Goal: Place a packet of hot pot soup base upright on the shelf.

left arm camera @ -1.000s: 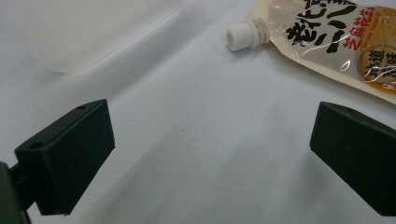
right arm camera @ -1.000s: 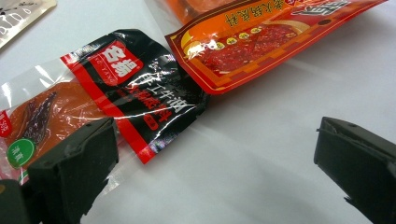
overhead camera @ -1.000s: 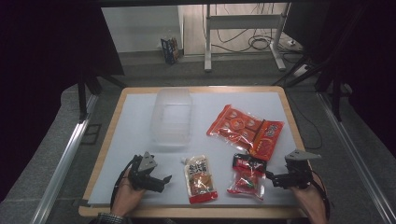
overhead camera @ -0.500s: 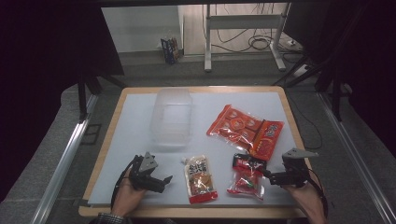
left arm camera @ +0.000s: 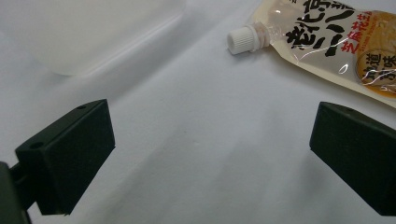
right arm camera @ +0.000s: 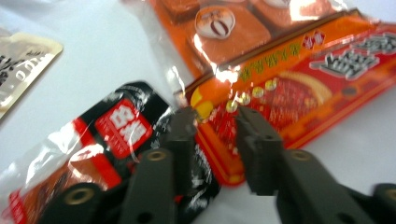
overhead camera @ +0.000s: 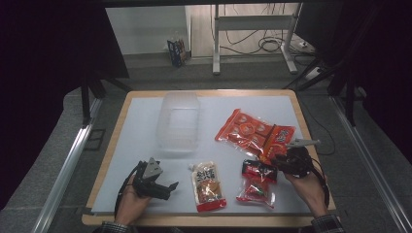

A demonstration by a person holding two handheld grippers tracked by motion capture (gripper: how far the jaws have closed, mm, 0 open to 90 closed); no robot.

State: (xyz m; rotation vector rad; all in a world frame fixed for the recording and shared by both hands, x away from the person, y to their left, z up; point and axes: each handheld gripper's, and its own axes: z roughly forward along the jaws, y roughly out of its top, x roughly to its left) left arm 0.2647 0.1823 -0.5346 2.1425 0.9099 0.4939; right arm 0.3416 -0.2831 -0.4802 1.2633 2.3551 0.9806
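Observation:
My right gripper hovers at the near end of a large orange-red snack packet. Its jaws have just been closing to a narrow gap, and the packet's corner shows through that gap; I see no pinch on it. A small black-and-red packet lies just left of it, partly under the left jaw. My left gripper rests wide open on the white mat, with nothing between its jaws. A spouted sauce pouch lies to its right.
A clear plastic tub stands at the middle left of the white mat. The mat lies on a wood-edged board. Metal rails run along both sides, and dark floor surrounds the table.
The right hand has moved away from the near edge, off the black-and-red packet's side to the orange packet's near end, and its jaws stand much narrower. The left hand has stayed put.

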